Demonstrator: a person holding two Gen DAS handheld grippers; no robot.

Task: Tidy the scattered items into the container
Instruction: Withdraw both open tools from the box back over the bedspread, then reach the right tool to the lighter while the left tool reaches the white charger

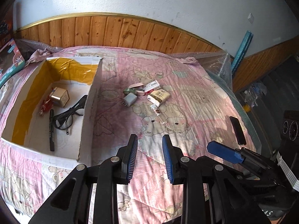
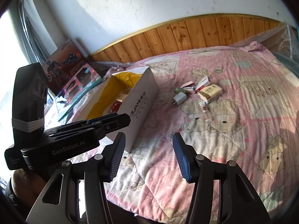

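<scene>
Now both grippers, left gripper (image 1: 150,145) and right gripper (image 2: 147,143), hover spread, empty; approach the charger (image 1: 129,99) beside the box (image 1: 87,112) squarely.

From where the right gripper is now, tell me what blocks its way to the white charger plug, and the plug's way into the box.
Nothing visible lies between the open right gripper and the white charger plug; only bare quilt. Between plug and box interior stands the box's own near side wall, which the plug must be lifted over. The left gripper is beside that wall.

Pink bear-print quilt (image 1: 186,100), wood-panelled wall (image 1: 119,31), toy boxes (image 2: 74,78) beside the window.
</scene>
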